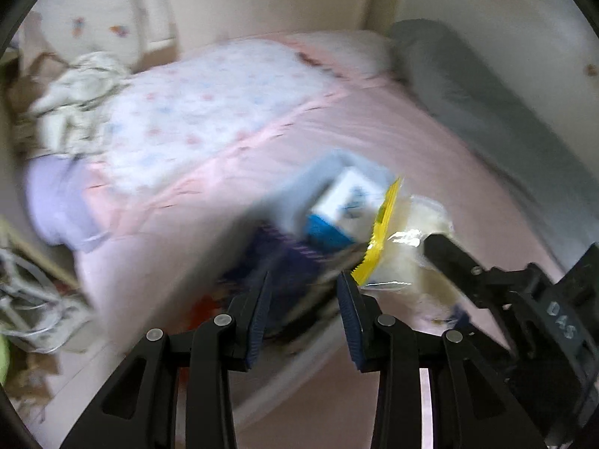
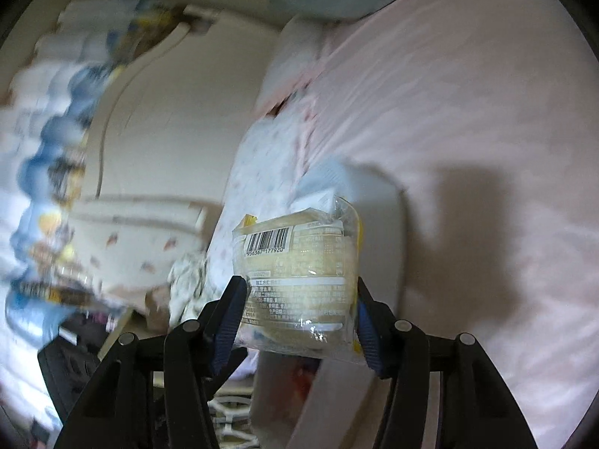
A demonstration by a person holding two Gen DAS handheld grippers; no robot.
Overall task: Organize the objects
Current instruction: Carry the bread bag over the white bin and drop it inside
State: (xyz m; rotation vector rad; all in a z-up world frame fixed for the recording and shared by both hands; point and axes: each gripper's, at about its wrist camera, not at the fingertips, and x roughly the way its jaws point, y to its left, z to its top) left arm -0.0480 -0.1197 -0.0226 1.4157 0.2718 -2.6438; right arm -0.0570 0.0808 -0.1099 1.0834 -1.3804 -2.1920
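only right view shows packet [image 2: 295,280] barcode, right tongs [image 2: 299,307] gripping

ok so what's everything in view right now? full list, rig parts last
snack packet: 1, clear with a yellow edge and a barcode, between the right jaws
box: 1, blue and white, just ahead of the left jaws
dark purple item: 1, too blurred to identify, between the left jaws
bed sheet: 1, pink, covering the bed
quilt: 1, white floral, far half of the bed
bolster: 1, grey, along the wall side of the bed
crumpled cloth: 1, white, far left of the bed
wire tangle: 1, white, on the floor at left
left gripper: 1, black, grip unclear
right gripper: 1, black, clamping the packet
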